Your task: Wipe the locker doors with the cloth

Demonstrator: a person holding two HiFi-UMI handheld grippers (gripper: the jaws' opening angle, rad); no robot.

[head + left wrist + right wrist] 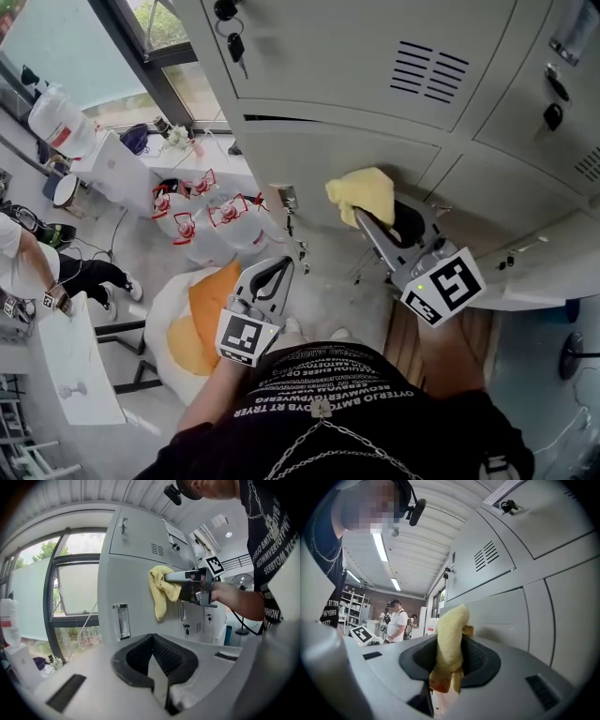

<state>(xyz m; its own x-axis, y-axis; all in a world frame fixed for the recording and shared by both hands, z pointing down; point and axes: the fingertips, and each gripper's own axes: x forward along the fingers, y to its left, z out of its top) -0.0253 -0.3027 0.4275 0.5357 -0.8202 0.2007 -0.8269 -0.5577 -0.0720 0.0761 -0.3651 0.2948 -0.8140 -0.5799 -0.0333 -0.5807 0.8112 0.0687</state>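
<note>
Cloth [361, 192]: one, yellow, clamped in right gripper [367, 223] | left gripper [281, 263]: closed, empty

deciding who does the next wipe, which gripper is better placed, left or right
Right. The right gripper is shut on the yellow cloth and holds it up at the locker door. The left gripper is shut, empty and lower down.

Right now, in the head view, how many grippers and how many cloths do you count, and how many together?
Grippers: 2, the left gripper and the right gripper
Cloths: 1, the yellow cloth, held by the right gripper
Total: 3
</note>
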